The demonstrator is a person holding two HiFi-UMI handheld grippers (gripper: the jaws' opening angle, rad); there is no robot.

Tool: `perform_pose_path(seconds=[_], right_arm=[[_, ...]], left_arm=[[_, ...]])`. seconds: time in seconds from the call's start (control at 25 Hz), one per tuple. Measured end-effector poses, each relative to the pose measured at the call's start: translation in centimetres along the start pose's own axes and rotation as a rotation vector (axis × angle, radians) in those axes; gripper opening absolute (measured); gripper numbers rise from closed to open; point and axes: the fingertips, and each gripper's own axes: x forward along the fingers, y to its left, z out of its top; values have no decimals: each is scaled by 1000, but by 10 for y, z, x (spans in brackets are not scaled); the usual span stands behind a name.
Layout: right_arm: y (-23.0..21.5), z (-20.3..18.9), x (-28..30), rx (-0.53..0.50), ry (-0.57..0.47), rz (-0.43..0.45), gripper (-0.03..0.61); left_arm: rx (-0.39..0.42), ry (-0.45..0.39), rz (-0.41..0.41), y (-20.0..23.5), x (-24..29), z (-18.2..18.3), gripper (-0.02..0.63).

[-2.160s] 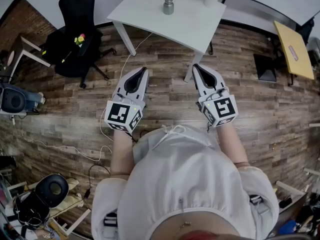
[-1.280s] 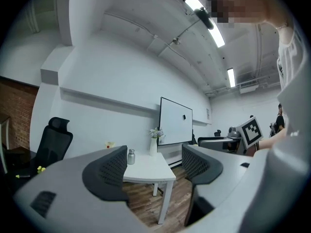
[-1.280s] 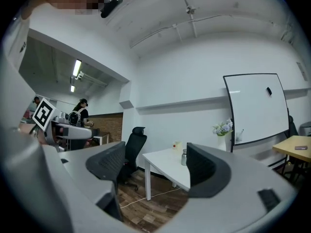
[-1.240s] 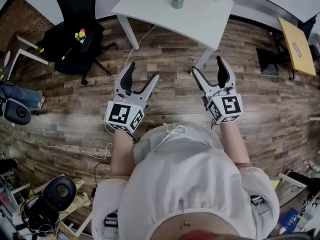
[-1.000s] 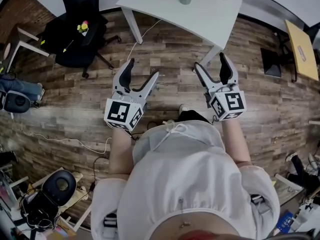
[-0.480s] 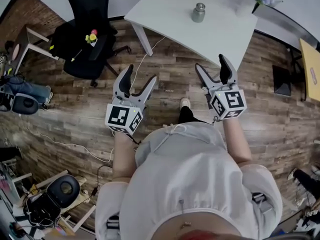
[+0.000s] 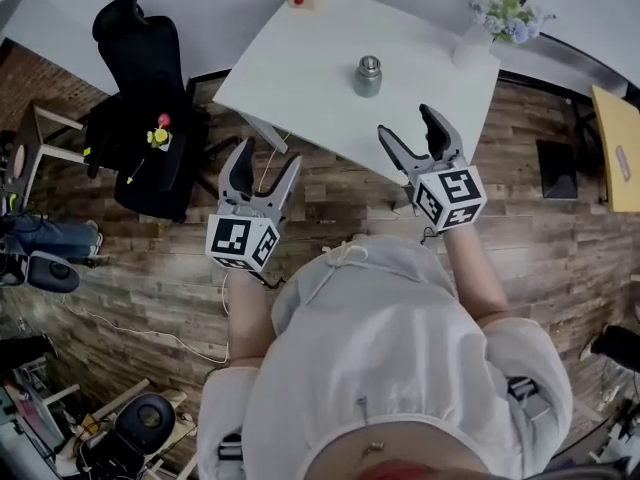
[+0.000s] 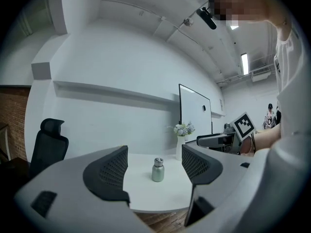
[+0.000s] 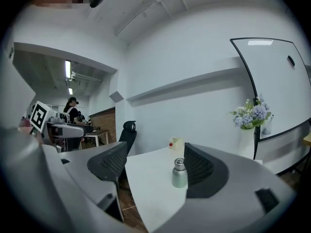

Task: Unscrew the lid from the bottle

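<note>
I read this as an office, perhaps a lab set up inside one. At my 12 o'clock stands a plain white table (image 7: 300,58), with a black swivel chair (image 7: 140,78) at 10 o'clock and a yellow desk (image 7: 615,118) at 2 o'clock. A whiteboard (image 8: 195,115) stands by the white wall under strip lights (image 8: 244,63) (wood-plank floor (image 7: 330,183) below). Another person (image 9: 73,107) is at desks further off.

No text, label, brand or number can be read anywhere.
</note>
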Motion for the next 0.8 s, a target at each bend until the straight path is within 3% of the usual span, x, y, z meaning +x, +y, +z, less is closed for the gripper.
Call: perform_pose_path(seconds=[0.12,0.36,0.8], right_arm=[[-21,-9,19,10,32,-12,357],[-54,-31,50,61,150,-91,342],[-84,-54,108,109,281,-248,339]], left_arm=[[-4,43,-37,5,34,-15,348],[25,154,-191,5,98,-45,348],[114,206,-623,18,220,-71,348]])
